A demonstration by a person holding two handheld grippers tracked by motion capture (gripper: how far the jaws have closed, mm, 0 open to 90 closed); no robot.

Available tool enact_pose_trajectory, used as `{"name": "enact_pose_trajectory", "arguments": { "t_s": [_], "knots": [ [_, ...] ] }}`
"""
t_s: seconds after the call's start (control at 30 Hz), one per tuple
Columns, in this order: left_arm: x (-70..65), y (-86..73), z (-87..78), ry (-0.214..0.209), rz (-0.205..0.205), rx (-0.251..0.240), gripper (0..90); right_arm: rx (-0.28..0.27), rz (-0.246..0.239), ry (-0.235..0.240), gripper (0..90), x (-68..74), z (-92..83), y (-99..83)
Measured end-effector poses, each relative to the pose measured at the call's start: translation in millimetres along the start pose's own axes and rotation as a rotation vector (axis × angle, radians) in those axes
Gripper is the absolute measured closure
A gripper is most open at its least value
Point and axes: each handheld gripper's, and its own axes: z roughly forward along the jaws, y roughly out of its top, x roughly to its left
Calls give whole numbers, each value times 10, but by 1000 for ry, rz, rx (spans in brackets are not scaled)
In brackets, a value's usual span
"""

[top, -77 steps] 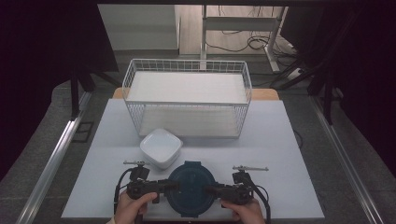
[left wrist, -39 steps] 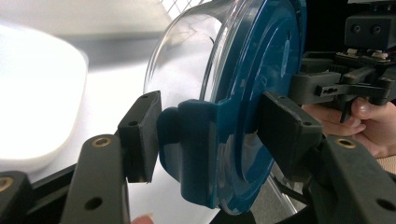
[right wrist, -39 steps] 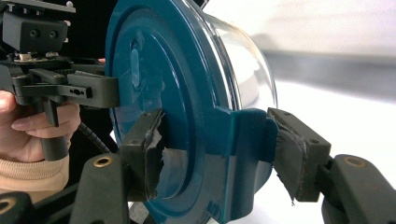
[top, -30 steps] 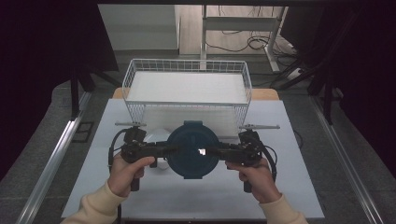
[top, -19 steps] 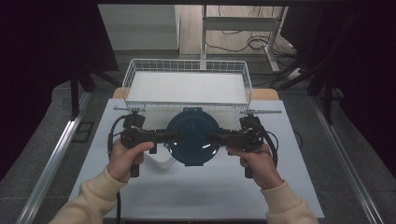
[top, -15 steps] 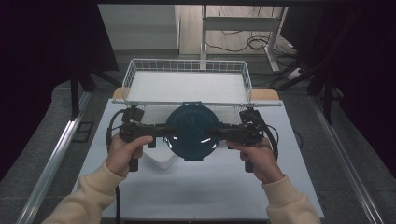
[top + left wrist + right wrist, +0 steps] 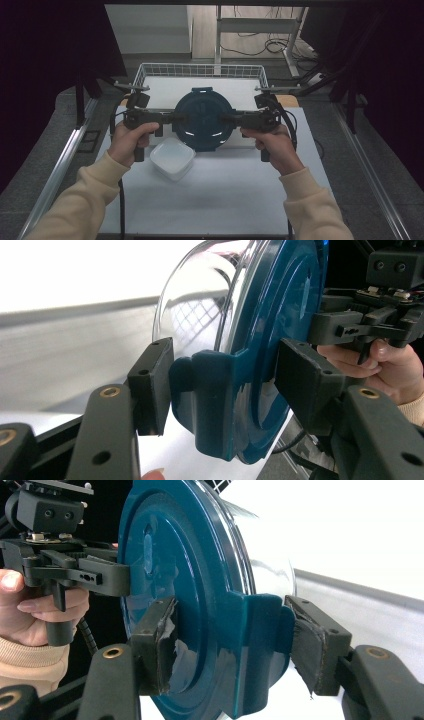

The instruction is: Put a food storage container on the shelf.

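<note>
Since the earlier frames, both hands have carried the round container up off the near table and away toward the far side; it now hangs in the air over the near rim of the wire basket [image 7: 200, 70].

Table [image 7: 225, 190]: white top, basket at the far end, its floor bare where visible.

Round container [image 7: 203, 119]: clear bowl with a dark teal clip-on lid, lid facing up toward the high camera, held level-ish between the two grippers. Its clip tabs stick out at left and right, so the grip line runs left–right across the table.

Left gripper [image 7: 172, 119]: jaws pinching the left tab; in the left gripper view the pads sit on either side of the teal tab [image 7: 212, 400].

Right gripper [image 7: 231, 119]: jaws pinching the right tab, pads pressing the teal tab [image 7: 255, 645] from both faces.

Square white tub [image 7: 172, 158]: on the table, near and slightly left of the lifted container, untouched.

Key relation: the basket's open top lies just beyond and below the container. Both hands are equally close; a further push away, then a lowering, looks like what remains.
</note>
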Motion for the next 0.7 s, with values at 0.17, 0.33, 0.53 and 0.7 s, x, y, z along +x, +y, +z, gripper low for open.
{"name": "enact_pose_trajectory", "arguments": {
  "t_s": [0.17, 0.33, 0.53, 0.7],
  "knots": [
    [41, 151, -5, -4, -2, 2, 424, -3, 0, 10, 403, -56, 33, 143],
    [98, 288, -5, -14, -8, 5, 429, -3, 3, 15, 404, -101, 66, 275],
    [166, 436, 18, -13, -10, 7, 430, -9, 9, 21, 406, -176, 115, 407],
    [224, 580, 38, -20, -15, 17, 430, -6, 12, 20, 409, -229, 146, 539]
  ]
}}
